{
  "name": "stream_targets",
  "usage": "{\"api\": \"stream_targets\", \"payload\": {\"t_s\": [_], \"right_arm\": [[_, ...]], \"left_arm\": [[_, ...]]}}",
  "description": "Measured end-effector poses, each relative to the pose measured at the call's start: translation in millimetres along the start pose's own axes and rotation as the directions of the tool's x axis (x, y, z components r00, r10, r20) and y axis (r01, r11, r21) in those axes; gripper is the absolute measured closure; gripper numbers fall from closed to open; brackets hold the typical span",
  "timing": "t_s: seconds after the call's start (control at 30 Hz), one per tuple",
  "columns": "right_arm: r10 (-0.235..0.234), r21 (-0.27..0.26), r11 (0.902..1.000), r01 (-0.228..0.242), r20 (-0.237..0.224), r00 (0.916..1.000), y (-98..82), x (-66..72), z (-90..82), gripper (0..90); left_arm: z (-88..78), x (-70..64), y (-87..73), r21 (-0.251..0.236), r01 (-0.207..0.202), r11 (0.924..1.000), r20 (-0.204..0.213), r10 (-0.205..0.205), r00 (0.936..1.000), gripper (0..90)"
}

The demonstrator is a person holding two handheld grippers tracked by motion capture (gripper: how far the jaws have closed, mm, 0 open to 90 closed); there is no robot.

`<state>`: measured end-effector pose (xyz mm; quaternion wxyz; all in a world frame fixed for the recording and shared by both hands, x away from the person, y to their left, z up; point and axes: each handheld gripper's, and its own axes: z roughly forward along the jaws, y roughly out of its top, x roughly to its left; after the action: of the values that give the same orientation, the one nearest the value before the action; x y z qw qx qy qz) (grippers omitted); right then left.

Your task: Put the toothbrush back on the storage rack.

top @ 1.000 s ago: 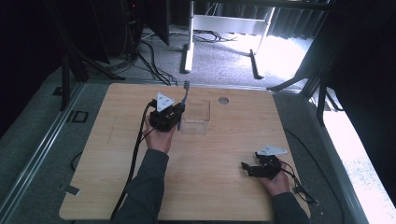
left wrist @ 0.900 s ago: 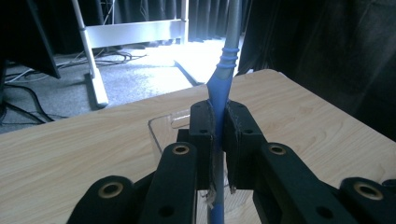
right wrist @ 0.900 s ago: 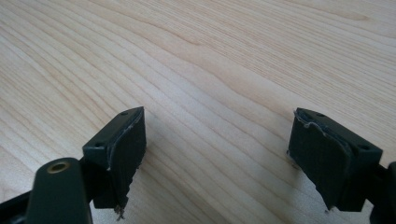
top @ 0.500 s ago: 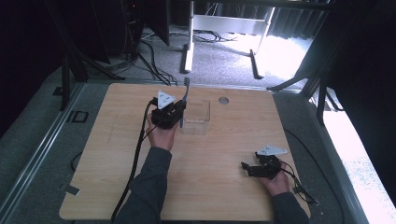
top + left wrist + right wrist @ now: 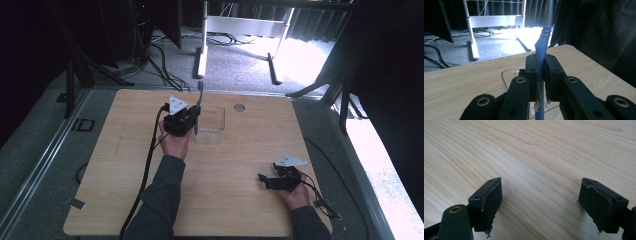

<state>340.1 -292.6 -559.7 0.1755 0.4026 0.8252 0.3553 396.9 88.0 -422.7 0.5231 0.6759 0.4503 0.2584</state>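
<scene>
The left tongs (image 5: 192, 121) are clamped tight on a blue toothbrush (image 5: 199, 107), gripping its handle partway along. In the high view the toothbrush stands nearly upright, its bristled head up over the far edge of the desk (image 5: 125, 200) and its lower end down by the near-left corner of a clear plastic box (image 5: 212, 131). In the left gripper view the blue handle (image 5: 542, 47) runs straight up between the two black pads (image 5: 532, 72), which press on it from both sides; the ribbed neck rises above them, and the rim of the clear box (image 5: 505, 77) shows just beyond and below the pads. The box sits on the far middle part of the desk, with the left hand (image 5: 175, 142) just to its left.

The right tongs (image 5: 267, 181) rest low on the near right part of the desk, well apart from the box and the toothbrush. In the right gripper view their pads (image 5: 491, 200) stand wide apart with bare wood grain between them, holding nothing.
</scene>
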Motion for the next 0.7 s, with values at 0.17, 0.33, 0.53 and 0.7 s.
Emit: {"api": "stream_targets", "payload": {"t_s": [0.17,0.33,0.53,0.7], "right_arm": [[0.001,0.002,1.0000,-0.001,-0.001,1.0000,0.0,0.1,-0.1,18.7],[0.001,0.001,1.0000,-0.001,-0.001,1.0000,0.0,0.1,-0.1,18.7],[0.002,0.002,1.0000,-0.002,-0.001,1.0000,0.0,0.1,-0.1,18.7],[0.001,0.002,1.0000,-0.001,-0.001,1.0000,0.0,0.1,-0.1,18.7]], "left_arm": [[3.0,4.3,-0.2,-0.004,0.017,0.9998,0.002,-0.017,0.9999,82.4],[4.1,6.6,0.8,-0.009,0.018,0.9998,0.002,-0.018,0.9998,82.3],[5.2,4.7,5.9,-0.028,-0.001,0.9996,0.006,0.001,1.0000,82.3],[7.0,3.4,10.0,-0.046,0.001,0.9989,0.016,0.000,0.9999,82.3]]}}
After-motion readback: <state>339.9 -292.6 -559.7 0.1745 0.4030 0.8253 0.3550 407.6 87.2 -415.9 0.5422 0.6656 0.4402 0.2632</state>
